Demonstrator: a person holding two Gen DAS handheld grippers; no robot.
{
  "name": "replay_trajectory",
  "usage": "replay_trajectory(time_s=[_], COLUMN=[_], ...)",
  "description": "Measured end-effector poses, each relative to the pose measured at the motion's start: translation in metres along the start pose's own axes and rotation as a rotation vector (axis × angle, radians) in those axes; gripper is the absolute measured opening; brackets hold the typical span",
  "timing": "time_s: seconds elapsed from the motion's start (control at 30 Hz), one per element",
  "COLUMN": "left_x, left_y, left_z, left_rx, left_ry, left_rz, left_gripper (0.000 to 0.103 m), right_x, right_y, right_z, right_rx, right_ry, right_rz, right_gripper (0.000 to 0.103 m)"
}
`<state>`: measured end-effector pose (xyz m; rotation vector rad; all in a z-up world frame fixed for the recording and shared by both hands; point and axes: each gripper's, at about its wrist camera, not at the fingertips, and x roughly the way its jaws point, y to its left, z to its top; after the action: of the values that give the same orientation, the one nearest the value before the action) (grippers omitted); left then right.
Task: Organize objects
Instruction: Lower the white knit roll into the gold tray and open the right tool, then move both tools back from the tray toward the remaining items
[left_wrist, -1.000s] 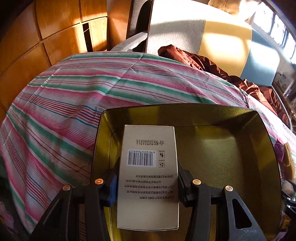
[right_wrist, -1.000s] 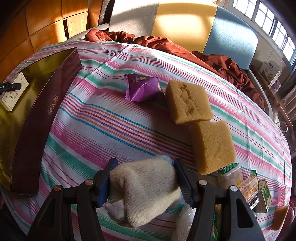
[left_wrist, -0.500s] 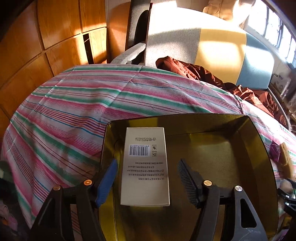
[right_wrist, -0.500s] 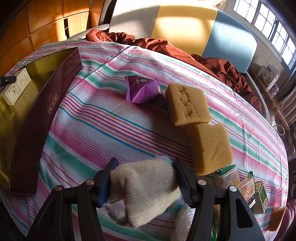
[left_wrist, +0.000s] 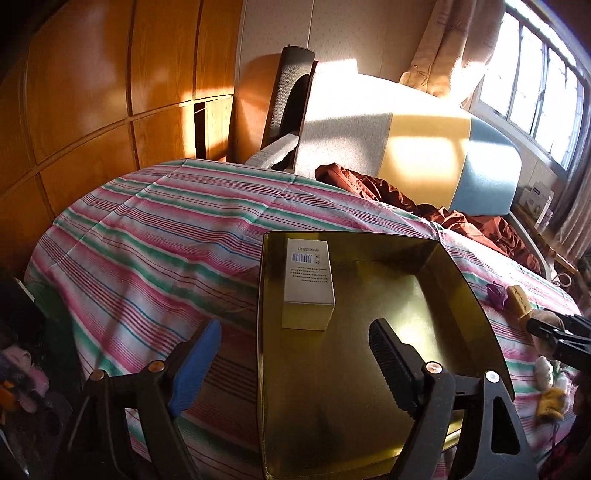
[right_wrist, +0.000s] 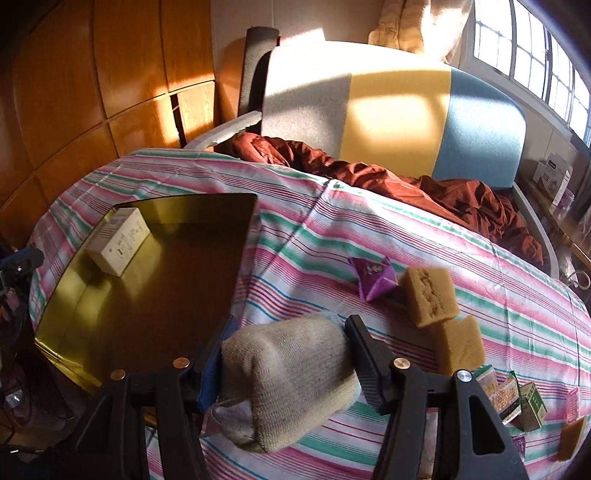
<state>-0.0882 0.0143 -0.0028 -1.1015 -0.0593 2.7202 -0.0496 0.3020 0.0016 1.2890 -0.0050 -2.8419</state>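
A gold-lined box with a dark outer wall sits on the striped bedspread. A white carton with a barcode lies in its far left corner, also seen in the right wrist view. My left gripper is open and empty, raised above and behind the carton. My right gripper is shut on a rolled beige sock, held above the bedspread just right of the box.
A purple snack packet and two tan sponges lie right of the box. Small cartons sit at the right edge. A red-brown cloth and a padded headboard are behind.
My left gripper let go of the white carton in the box, opened wide and drew back upward. My right gripper lifted the sock and moved left toward the box.
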Motion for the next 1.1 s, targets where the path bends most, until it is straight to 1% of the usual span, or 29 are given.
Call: replay_trajectory(time_s=[0.13,0.17,0.27,0.33,0.43,0.47,0.53,0.57,0.6,0.67,0.8,0.87,1.1], left_x=[-0.012,-0.015,-0.019,-0.022,-0.025,-0.026,-0.027,-0.028,-0.028,-0.028,-0.029,-0.029,-0.034], left_y=[0.008,0.011,0.021,0.026,0.034,0.036,0.040,0.042,0.044,0.046,0.046,0.044,0.026], left_z=[-0.007,-0.009,-0.014,-0.015,-0.018,-0.019,-0.021,-0.022,-0.023,-0.025,-0.027,-0.028,-0.026], left_rx=[-0.011,-0.021,-0.051,-0.054,-0.053,-0.054,-0.064,-0.068,-0.073,-0.079,-0.083,-0.083,-0.040], left_ry=[-0.010,-0.011,-0.012,-0.013,-0.019,-0.019,-0.019,-0.018,-0.017,-0.011,-0.010,-0.010,-0.021], left_rz=[0.011,0.015,0.020,0.031,0.049,0.054,0.055,0.057,0.061,0.062,0.055,0.050,0.035], left_gripper=[0.084,0.085,0.085,0.085,0.085,0.085,0.086,0.087,0.087,0.087,0.087,0.087,0.088], right_x=[0.010,0.015,0.035,0.050,0.068,0.072,0.076,0.076,0.074,0.070,0.061,0.054,0.027], right_y=[0.056,0.069,0.102,0.119,0.136,0.140,0.146,0.149,0.149,0.150,0.144,0.138,0.114], right_z=[0.014,0.015,0.019,0.019,0.023,0.024,0.027,0.027,0.027,0.025,0.021,0.017,0.005], right_rx=[-0.043,-0.053,-0.072,-0.067,-0.054,-0.048,-0.039,-0.035,-0.033,-0.039,-0.038,-0.041,-0.036], right_ry=[0.011,0.020,0.064,0.099,0.140,0.153,0.160,0.160,0.156,0.141,0.126,0.108,0.042], right_rz=[0.131,0.156,0.205,0.238,0.263,0.280,0.315,0.333,0.345,0.333,0.296,0.264,0.173], right_gripper=[0.061,0.061,0.061,0.061,0.061,0.063,0.063,0.068,0.077,0.083,0.083,0.083,0.084])
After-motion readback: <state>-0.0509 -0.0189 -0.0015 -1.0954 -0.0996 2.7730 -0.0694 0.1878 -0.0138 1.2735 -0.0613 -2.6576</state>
